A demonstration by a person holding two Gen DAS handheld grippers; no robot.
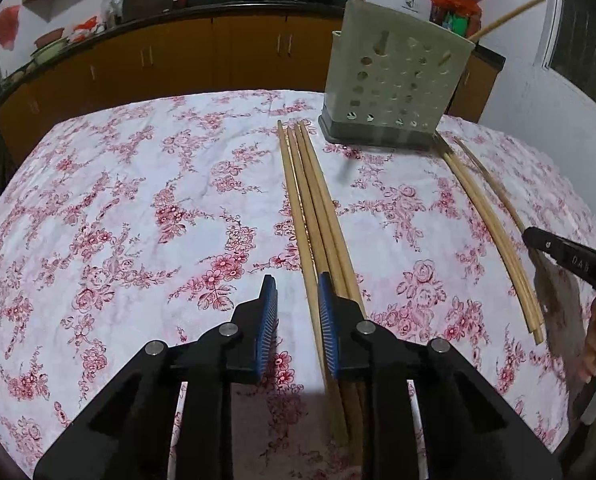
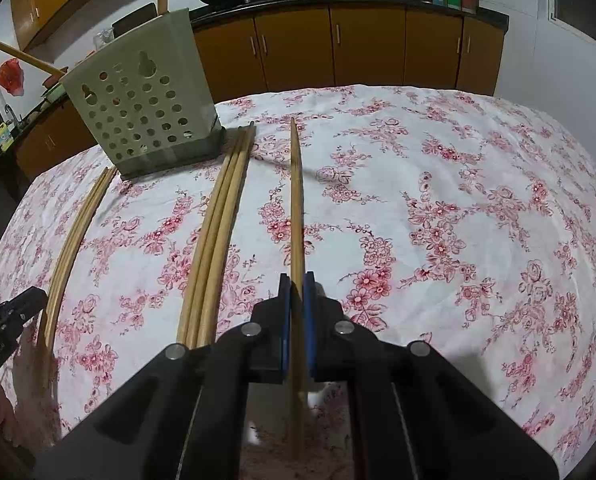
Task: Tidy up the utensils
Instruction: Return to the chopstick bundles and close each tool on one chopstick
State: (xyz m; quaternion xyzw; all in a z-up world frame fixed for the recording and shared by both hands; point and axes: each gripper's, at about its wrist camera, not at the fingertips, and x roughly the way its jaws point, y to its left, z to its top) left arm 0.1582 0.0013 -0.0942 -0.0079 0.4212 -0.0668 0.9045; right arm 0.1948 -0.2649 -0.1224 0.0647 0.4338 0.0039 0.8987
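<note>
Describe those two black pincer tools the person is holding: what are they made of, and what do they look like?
Both look alike. The left gripper and right gripper have angular matte black bodies, probably plastic, with cut-out openings and round silver pins at the joints. Each finger ends in a flat blue pad with fine ribbing. Seen from the left camera, the other tool carries small pale lettering on its side, too blurred to read. No cables or sleeves show.

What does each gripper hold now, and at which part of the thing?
The right gripper holds one chopstick near its thick end. The left gripper holds nothing yet; one chopstick of a bundle lies between its open fingers.
</note>
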